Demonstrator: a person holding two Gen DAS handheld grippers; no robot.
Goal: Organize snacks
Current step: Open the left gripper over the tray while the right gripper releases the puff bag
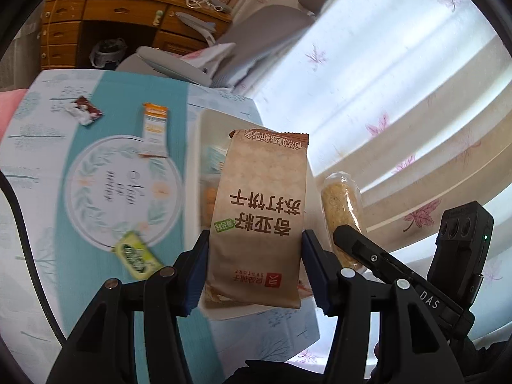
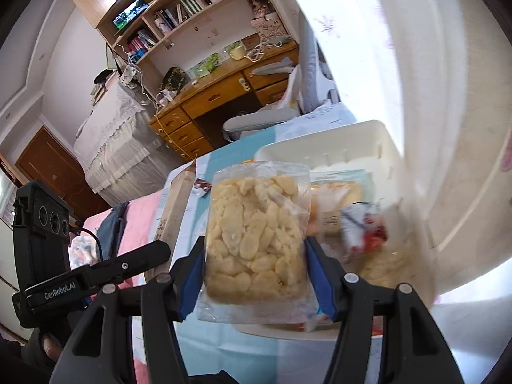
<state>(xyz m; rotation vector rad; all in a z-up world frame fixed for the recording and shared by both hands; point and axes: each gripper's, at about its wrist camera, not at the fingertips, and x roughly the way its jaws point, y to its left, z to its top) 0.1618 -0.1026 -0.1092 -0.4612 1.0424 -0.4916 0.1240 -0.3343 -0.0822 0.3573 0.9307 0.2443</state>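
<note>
While both packets are held above the white bin [image 2: 352, 134], the task is judged to be roughly at its midpoint. A brown cracker packet [image 1: 260, 220] is pinched upright between the blue pads of the left gripper [image 1: 254, 268], and a clear bag of pale puffed snacks [image 2: 256, 227] is clamped in the same way by the right gripper [image 2: 256, 272]; neither is yet set down. Several wrapped snacks are already seen inside the bin, among them a red-and-white pouch [image 2: 364, 227] at about three o'clock from the clear bag, though blur hides how many lie there. On the teal-and-white tablecloth [image 1: 179, 102], three items are left: a small brown wrapper [image 1: 84, 110] at ten o'clock from the cracker packet, an orange-and-white stick packet [image 1: 154, 129] at eleven o'clock, and a yellow-green packet [image 1: 137, 255] at eight o'clock. These, plus the two held packets, are what remains to be placed.
</note>
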